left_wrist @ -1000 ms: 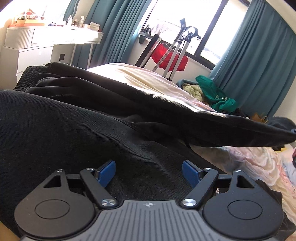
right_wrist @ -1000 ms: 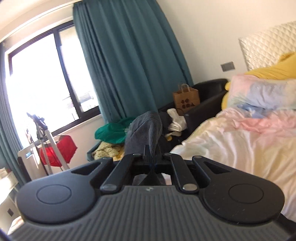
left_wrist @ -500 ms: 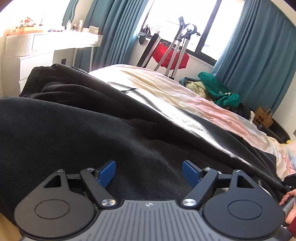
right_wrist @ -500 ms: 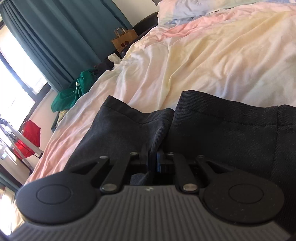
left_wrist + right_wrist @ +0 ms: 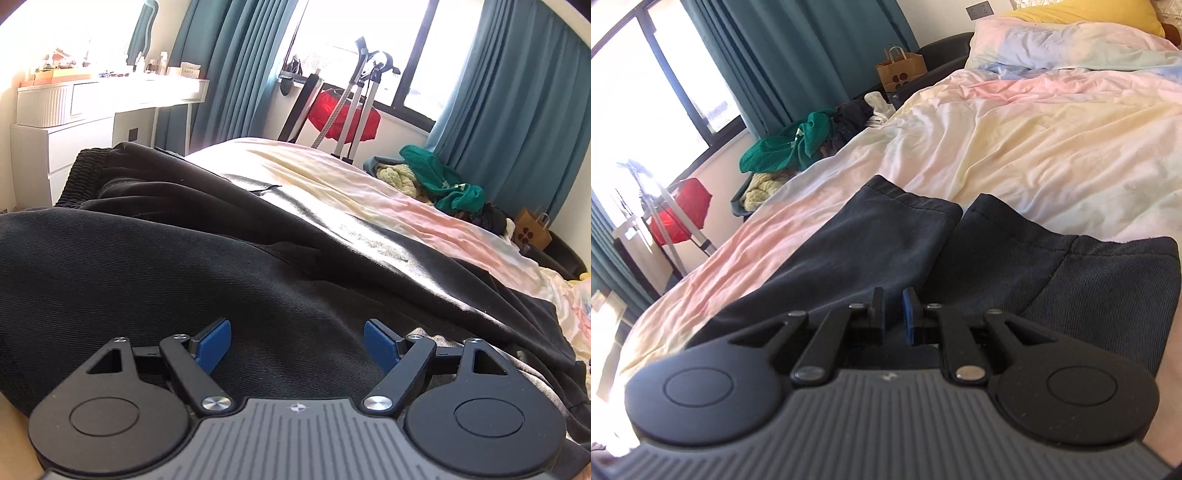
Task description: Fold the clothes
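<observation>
Dark trousers lie spread on the bed. In the left wrist view their upper part (image 5: 184,266) fills the foreground, with the ribbed waistband (image 5: 83,173) at the far left. My left gripper (image 5: 297,343) is open and empty, low over the dark cloth. In the right wrist view the two leg ends (image 5: 908,236) lie side by side on the pastel sheet. My right gripper (image 5: 894,314) sits just above them with a narrow gap between the jaws, holding nothing.
The pastel bedsheet (image 5: 1015,140) stretches ahead, with pillows (image 5: 1063,40) at the head. Beside the bed are a heap of green clothes (image 5: 439,181), a paper bag (image 5: 901,68), a metal stand with red fabric (image 5: 347,110) and a white dresser (image 5: 74,122).
The right gripper has lowered the trouser legs onto the bed and let go of them, its jaws now slightly apart. The lifted dark cloth in the left view has settled flat.
</observation>
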